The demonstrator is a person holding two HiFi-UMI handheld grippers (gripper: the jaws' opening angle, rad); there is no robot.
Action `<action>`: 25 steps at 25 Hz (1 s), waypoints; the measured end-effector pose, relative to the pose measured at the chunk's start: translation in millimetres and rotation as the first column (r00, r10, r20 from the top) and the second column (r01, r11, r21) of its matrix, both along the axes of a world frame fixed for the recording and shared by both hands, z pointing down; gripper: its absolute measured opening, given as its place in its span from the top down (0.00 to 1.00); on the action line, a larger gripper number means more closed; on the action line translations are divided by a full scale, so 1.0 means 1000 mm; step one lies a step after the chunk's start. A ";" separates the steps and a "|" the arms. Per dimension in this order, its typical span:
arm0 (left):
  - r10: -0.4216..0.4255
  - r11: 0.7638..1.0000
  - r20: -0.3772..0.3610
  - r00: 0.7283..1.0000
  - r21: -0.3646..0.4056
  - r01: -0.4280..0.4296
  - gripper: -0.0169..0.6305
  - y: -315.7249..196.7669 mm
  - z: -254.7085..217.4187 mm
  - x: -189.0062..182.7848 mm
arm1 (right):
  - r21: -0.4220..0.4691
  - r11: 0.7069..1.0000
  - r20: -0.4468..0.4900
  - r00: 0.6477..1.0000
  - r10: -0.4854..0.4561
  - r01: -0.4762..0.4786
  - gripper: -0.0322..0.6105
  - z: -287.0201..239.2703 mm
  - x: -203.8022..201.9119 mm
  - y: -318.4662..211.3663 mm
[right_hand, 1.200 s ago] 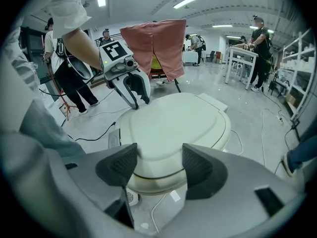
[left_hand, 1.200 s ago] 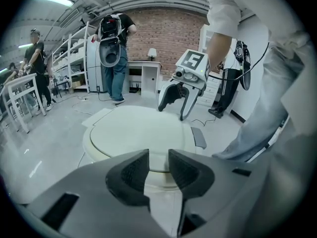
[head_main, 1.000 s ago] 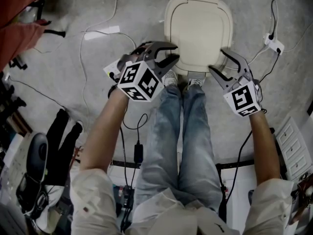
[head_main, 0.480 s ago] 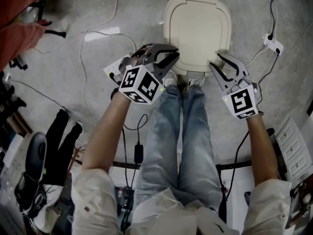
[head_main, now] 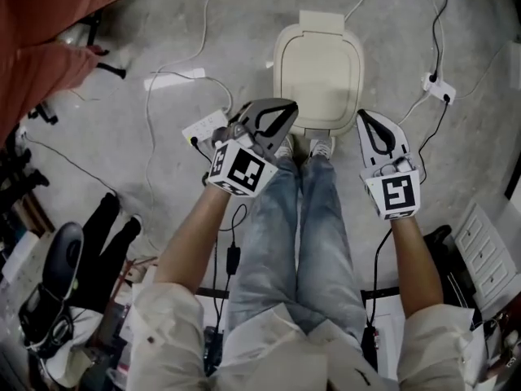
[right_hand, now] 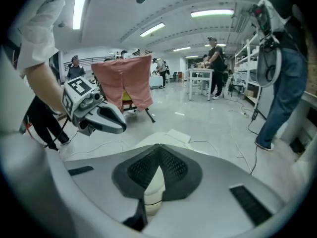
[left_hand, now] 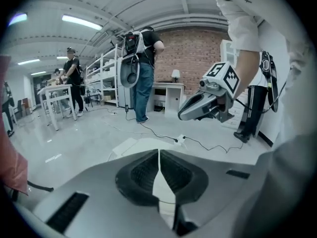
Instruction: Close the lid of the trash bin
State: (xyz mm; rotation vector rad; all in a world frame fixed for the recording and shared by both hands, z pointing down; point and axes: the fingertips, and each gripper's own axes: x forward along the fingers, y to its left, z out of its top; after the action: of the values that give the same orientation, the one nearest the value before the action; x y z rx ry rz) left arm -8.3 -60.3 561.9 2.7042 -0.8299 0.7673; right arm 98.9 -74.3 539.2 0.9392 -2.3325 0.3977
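The grey concrete floor [head_main: 163, 31] spreads out below us, and the cream trash bin [head_main: 319, 96] stands on it just ahead of our shoes [head_main: 323, 146], its lid [head_main: 317, 63] lying flat and shut. We hold the left tool [head_main: 286, 107] and the right tool [head_main: 364, 116] over the bin's near corners. Both pairs of jaws have just closed together with nothing between them.

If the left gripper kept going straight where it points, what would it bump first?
Probably the bin lid: the left gripper, shut and empty, points down toward its near edge. Depth is unclear, so it could land just short, on the floor.
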 end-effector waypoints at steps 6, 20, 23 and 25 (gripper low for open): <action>-0.134 0.985 -0.084 0.987 0.097 0.142 0.92 -0.010 -0.116 -0.003 | 0.095 0.977 0.112 0.978 0.178 -0.189 0.92 -0.118 0.029 -0.012; -0.357 0.836 -0.333 0.873 0.303 0.458 0.92 0.038 -0.400 -0.040 | 0.290 0.849 0.349 0.875 0.337 -0.443 0.92 -0.378 0.096 0.041; -0.377 0.804 -0.369 0.850 0.324 0.498 0.92 0.052 -0.442 -0.048 | 0.320 0.823 0.385 0.858 0.340 -0.470 0.92 -0.414 0.106 0.058; -0.386 0.784 -0.378 0.842 0.347 0.515 0.92 0.063 -0.463 -0.053 | 0.338 0.805 0.404 0.848 0.344 -0.487 0.92 -0.433 0.114 0.068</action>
State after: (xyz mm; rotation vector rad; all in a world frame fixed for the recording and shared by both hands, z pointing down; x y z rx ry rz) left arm -61.5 2.7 98.5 2.6740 -1.6592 0.0695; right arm 212.6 -6.0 106.1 1.7503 -2.5495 0.2189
